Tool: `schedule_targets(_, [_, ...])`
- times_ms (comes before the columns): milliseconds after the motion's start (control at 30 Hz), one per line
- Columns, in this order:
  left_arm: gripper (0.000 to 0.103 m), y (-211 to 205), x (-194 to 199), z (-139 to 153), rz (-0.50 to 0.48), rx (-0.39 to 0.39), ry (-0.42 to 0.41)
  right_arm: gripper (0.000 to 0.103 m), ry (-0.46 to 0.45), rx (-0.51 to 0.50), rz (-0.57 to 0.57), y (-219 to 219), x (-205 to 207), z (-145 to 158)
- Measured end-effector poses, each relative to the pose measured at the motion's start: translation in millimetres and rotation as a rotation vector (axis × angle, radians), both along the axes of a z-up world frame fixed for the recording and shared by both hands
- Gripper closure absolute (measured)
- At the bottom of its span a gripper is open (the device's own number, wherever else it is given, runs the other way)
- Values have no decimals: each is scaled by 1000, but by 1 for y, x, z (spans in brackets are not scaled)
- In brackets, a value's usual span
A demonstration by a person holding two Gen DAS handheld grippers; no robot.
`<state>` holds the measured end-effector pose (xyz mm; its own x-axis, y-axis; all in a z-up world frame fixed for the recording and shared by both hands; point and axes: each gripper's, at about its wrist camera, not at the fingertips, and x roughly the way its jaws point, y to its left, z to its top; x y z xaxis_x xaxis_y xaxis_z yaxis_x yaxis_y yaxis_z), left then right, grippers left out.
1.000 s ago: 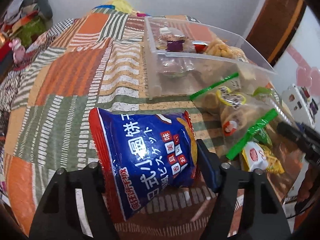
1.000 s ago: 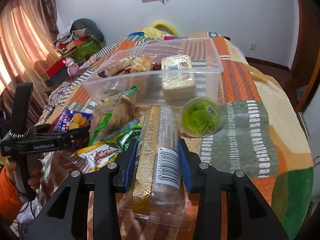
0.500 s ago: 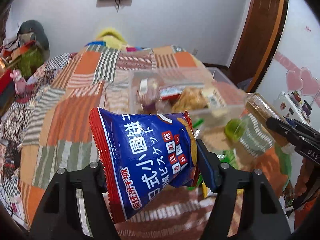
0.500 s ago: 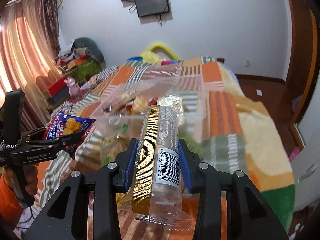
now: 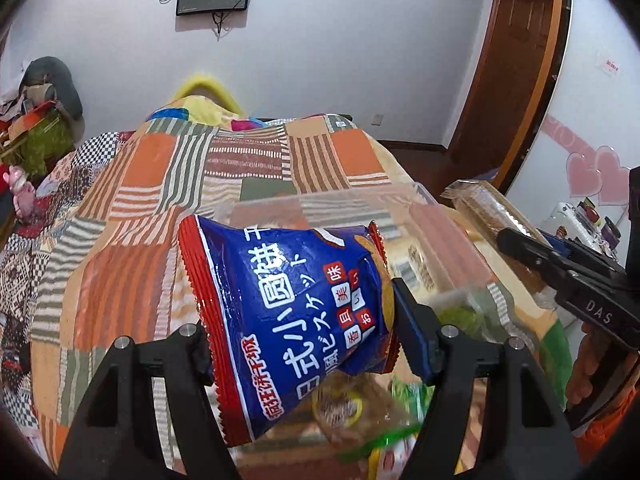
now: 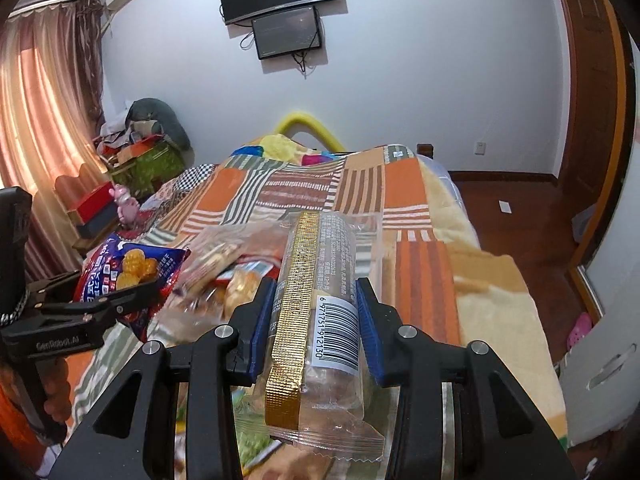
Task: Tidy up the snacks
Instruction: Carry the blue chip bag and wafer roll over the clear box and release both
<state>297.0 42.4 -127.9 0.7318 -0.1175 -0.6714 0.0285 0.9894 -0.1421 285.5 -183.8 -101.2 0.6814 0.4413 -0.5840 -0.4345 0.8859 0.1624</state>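
My left gripper is shut on a blue snack bag with a red edge and holds it in the air in front of the clear plastic bin. The bag also shows in the right wrist view. My right gripper is shut on a clear-wrapped biscuit roll with a gold strip, held up over the bin. The roll also shows in the left wrist view. The bin holds several snacks.
The bin sits on a bed with an orange, green and striped patchwork blanket. Loose snack packs with green seals lie below the grippers. A wooden floor lies right of the bed. Clutter is piled at the far left.
Both grippers have lifted their snacks off the bed and risen. The views now tilt up toward the wall, and the bin sits lower in both frames.
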Motion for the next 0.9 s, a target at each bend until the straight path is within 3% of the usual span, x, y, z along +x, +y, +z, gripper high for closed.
schedule_targets(400, [34,-1,66,-18,38,4,59,67,67,-58,6,18,42,-22])
schedule_targets(700, [30,-1,74,-36,78,29,98,66,71,-91,0,14,42,-23])
schedule_targets(800, [27,-1,69,-31,75,26,95,50,54,-99,9,14,39,-15])
schedule_targets(867, [26,-2,63,-25,69,33,77,33,32,-111,4,13,34,-10])
schedule_targets(900, [25,-3,59,-21,66,42,66,30,19,-114,0,11,28,-7])
